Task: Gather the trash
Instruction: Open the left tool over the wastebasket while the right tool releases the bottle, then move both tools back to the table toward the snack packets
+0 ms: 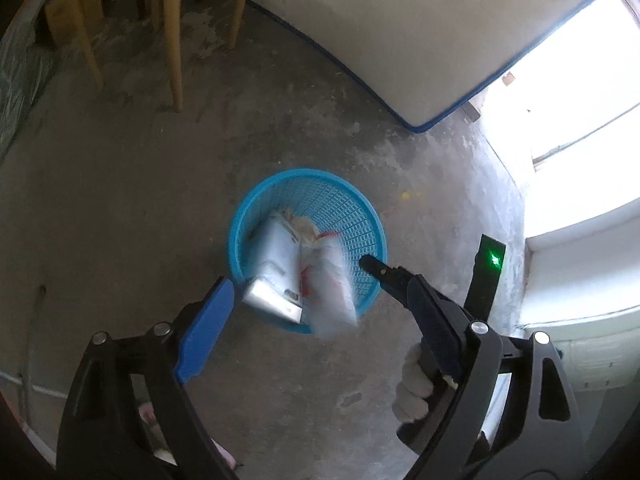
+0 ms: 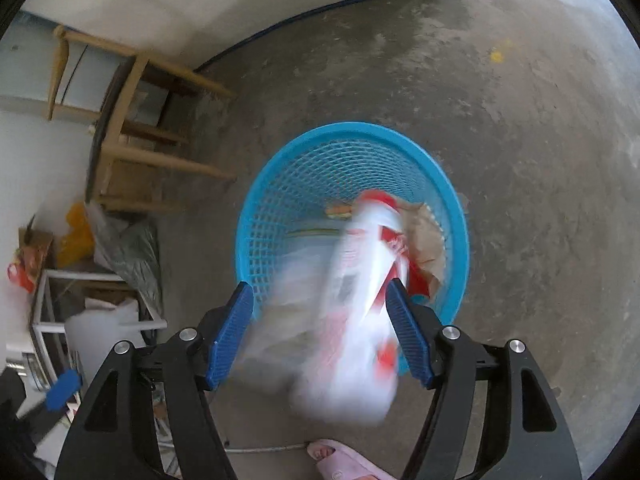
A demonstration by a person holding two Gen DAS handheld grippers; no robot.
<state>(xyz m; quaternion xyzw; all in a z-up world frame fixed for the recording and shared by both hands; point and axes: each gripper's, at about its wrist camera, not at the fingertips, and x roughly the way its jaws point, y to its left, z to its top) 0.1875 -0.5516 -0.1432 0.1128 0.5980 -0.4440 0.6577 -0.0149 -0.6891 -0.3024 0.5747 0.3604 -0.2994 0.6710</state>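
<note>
Right wrist view: right tongs point(image 2: 320, 330) spread open; blurred white-and-red plastic wrapper point(image 2: 360, 300) between them, seemingly dropping into round blue mesh plastic basket point(image 2: 280, 216) just ahead.
Left tongs point(image 1: 308, 312): open, empty.
Progress: basket holds several pieces; nearly done.

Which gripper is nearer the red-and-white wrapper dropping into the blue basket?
Right. The right gripper is open with the blurred red-and-white wrapper between its fingers, above the blue basket. The left gripper, also open, sits beside it, nearer a white box.
</note>
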